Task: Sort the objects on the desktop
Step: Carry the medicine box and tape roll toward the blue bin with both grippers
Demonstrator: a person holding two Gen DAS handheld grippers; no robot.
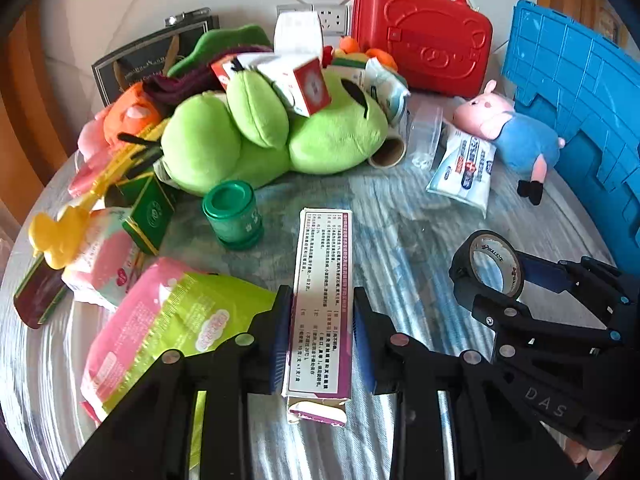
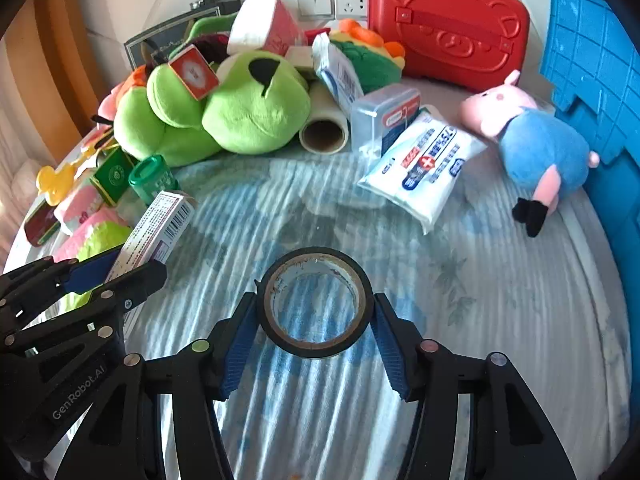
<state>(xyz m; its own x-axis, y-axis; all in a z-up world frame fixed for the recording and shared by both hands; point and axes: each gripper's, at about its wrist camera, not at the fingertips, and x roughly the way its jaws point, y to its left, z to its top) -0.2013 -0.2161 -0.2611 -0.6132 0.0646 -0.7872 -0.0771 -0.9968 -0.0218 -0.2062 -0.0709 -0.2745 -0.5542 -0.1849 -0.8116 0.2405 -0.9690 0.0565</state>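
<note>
My left gripper (image 1: 322, 332) is shut on a long white box with purple edges (image 1: 324, 280), its blue pads pressing the box's two long sides near its lower end. The same box (image 2: 160, 224) shows at the left of the right wrist view, slanting up out of the left gripper (image 2: 120, 276). My right gripper (image 2: 316, 308) is shut on a black tape roll (image 2: 320, 350), one pad on each side of its rim. Through the roll's hole I see the tablecloth. From the left wrist view, the tape roll (image 1: 464, 268) is tilted in the right gripper (image 1: 492, 280).
A heap at the back holds a green plush (image 1: 260, 136), small boxes and tissue packs. A green jar (image 1: 234, 214) and a pink-green packet (image 1: 168, 320) lie left. A pig plush (image 2: 536, 148), a wipes pack (image 2: 424, 164), a red case (image 2: 448, 24) and a blue crate panel (image 2: 592, 80) stand right.
</note>
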